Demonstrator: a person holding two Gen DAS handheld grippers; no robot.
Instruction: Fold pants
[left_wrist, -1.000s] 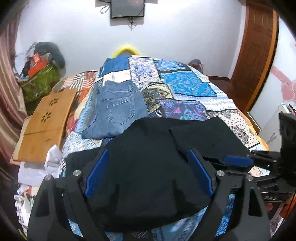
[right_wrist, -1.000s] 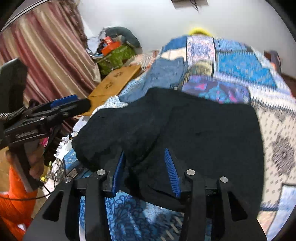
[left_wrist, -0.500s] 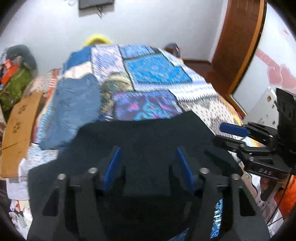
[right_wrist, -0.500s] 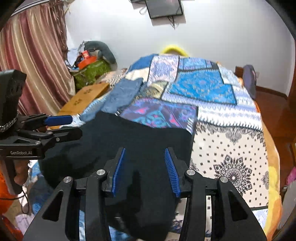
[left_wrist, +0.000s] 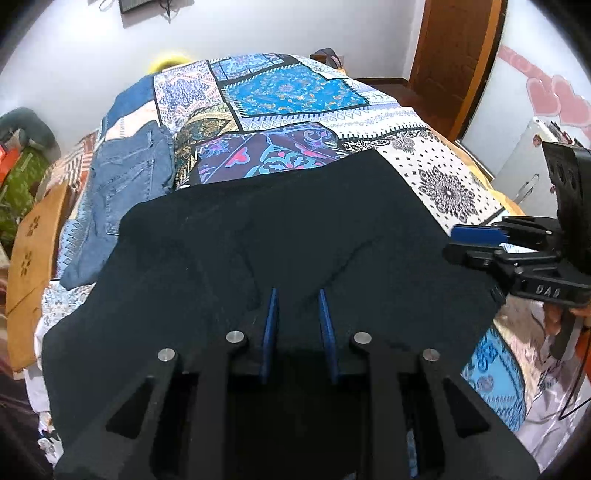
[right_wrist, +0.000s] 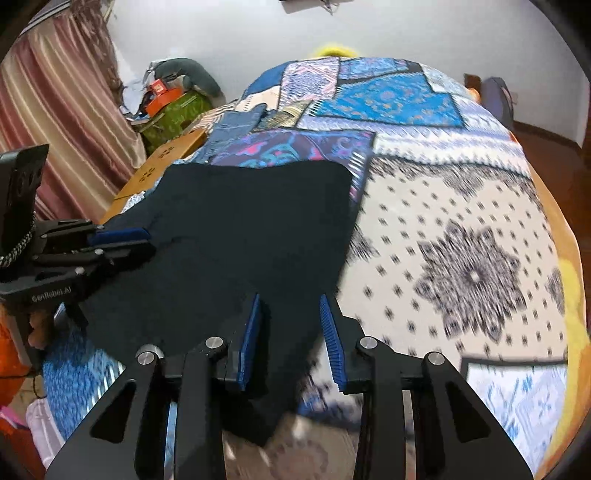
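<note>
White walls enclose a bedroom, with a wooden door (left_wrist: 454, 55) at the far right and striped pink curtains (right_wrist: 55, 122) at the left. Most of both views is filled by a bed under a patchwork quilt (left_wrist: 291, 88) of blue, purple and white printed squares.

Black pants (left_wrist: 280, 243) lie spread across the near end of the quilt, their far edge reaching the purple patch and their near edge hanging over the side of the bed. A pair of folded blue jeans (left_wrist: 125, 184) lies on the quilt just beyond them, to the left. A light wooden board (left_wrist: 33, 258) with cut-out flower shapes rests beside the bed on that same side. A green box (right_wrist: 173, 114) with clutter on top stands near the curtains.

The left gripper (left_wrist: 297, 310) sits low over the near edge of the pants, its blue-padded fingers (left_wrist: 271, 325) drawn close with a narrow gap and dark cloth between them; whether they pinch the fabric cannot be told. The right gripper (right_wrist: 290, 321) is at the pants' right near corner, fingers a little wider apart, with black cloth running between the pads (right_wrist: 249, 339); its grip is likewise uncertain. Each gripper shows at the edge of the other's view.
</note>
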